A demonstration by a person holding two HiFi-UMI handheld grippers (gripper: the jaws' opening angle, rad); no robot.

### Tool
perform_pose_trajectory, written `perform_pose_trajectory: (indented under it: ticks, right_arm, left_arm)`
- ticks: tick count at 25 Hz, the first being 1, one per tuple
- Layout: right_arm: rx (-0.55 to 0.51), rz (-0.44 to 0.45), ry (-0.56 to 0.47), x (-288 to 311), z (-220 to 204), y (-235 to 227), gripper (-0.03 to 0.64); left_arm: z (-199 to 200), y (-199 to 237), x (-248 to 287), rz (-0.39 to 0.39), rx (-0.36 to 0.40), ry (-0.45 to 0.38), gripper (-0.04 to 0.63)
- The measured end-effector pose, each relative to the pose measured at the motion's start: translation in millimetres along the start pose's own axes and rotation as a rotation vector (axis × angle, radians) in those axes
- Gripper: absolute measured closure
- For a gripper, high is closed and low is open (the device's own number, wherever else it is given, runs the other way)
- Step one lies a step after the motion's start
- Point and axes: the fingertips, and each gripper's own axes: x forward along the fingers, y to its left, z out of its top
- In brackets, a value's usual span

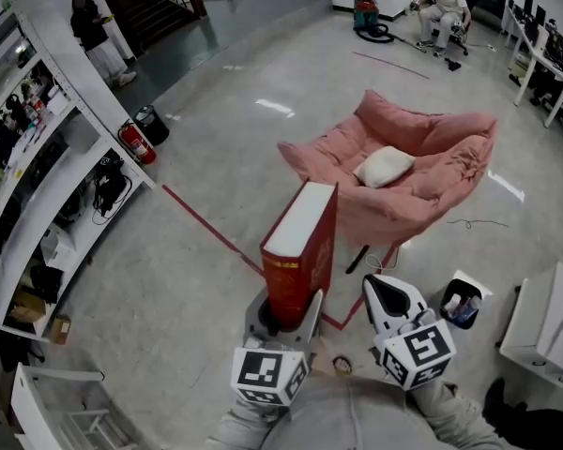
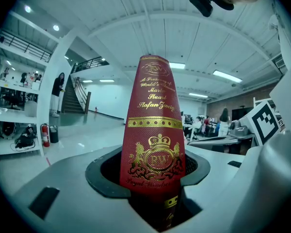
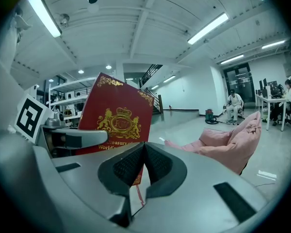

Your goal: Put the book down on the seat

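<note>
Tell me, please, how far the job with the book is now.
Done: the book is picked up. In hand: the left gripper grips its lower end, upright; the right gripper is shut and empty. Left: carry it to the pink armchair ahead and lay it on the seat.

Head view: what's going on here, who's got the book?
A person works two handheld grippers. The left gripper is clamped on the lower end of a thick red hardcover book with gold lettering, holding it upright above the floor. The right gripper is shut and empty, beside the book. A pink cushioned armchair with a white pillow on its seat stands ahead; the book is not yet on it.
</note>
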Motion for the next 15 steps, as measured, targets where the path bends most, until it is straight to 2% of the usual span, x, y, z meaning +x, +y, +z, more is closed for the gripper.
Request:
perform_pose_trajectory:
  ticks: [15]
  right_arm:
    - [-0.017, -0.004, 0.013, 107, 39, -44, 0.612]
  left_arm:
    - [25, 72, 97, -0.007, -0.015, 0.013, 0.339]
